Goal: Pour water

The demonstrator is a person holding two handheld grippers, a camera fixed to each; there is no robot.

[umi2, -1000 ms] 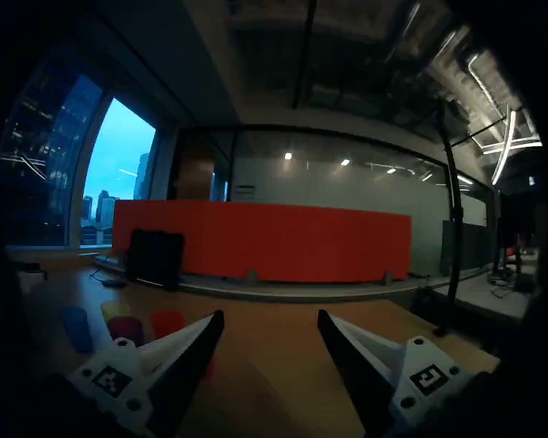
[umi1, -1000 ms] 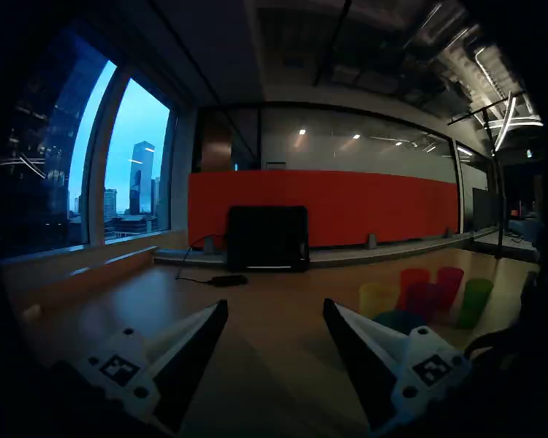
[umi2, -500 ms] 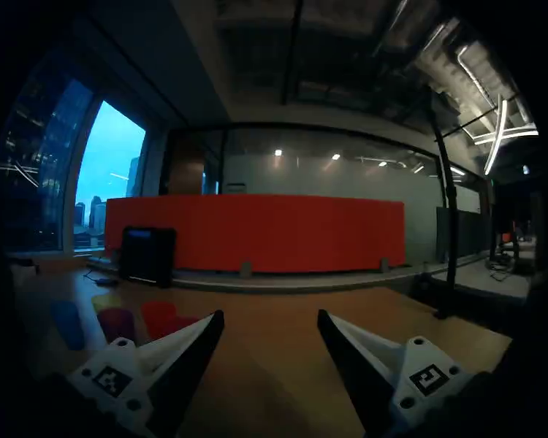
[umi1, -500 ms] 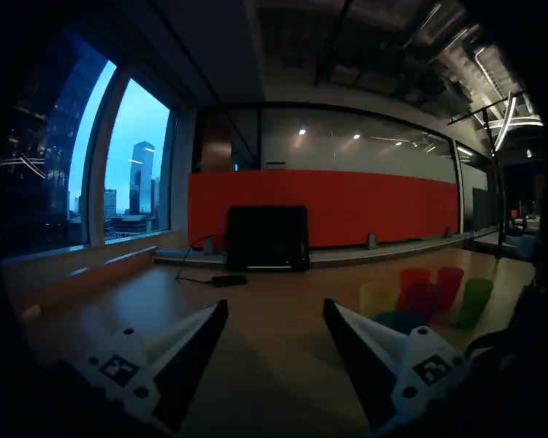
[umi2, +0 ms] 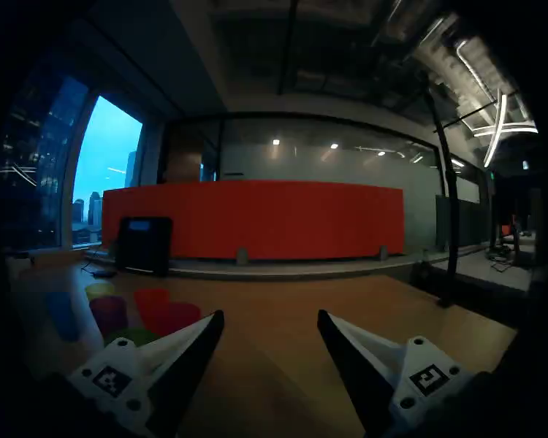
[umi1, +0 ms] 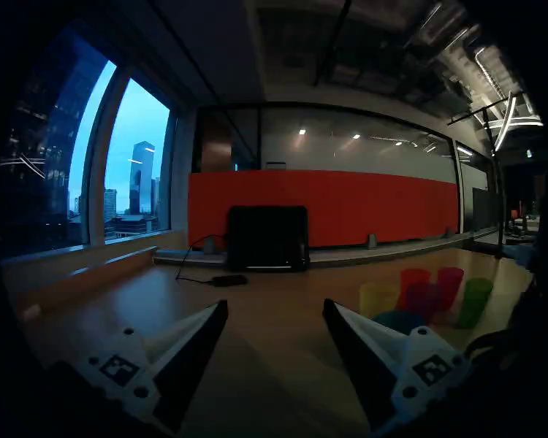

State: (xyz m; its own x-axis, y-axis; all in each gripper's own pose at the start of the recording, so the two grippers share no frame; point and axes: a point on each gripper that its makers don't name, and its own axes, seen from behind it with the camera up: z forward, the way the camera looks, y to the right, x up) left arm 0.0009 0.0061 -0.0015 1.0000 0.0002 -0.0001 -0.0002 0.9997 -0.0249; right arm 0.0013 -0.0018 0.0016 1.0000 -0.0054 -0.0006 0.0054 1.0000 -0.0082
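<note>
Judging by their look, we take the cluster of small coloured plastic cups (umi1: 422, 299) to be light, thin-walled and smooth: likely to flex or tip under a hard squeeze and to slip under a weak one. We cannot tell whether any of them holds water. We would take one by the middle of its wall, below the rim, and choose an outer one such as the green plastic cup (umi1: 476, 299), so that its neighbours are not knocked.

The cups stand close together on the pale wooden desk (umi1: 164, 292), ahead and to the right of the left hand-held gripper (umi1: 274, 303), whose fingers are spread wide with nothing between them. In the right gripper view the cluster sits low on the left, just beyond one finger of the right hand-held gripper (umi2: 269, 314), which is likewise spread and empty. Farther back a black flat screen (umi1: 267, 237) stands before a long orange wall panel (umi1: 347, 204).

Against the picture a second ago, the left gripper view is almost unchanged. The right gripper view has swung: the cups have slid toward the centre and look nearer, and a green cup now shows beside the finger.
</note>
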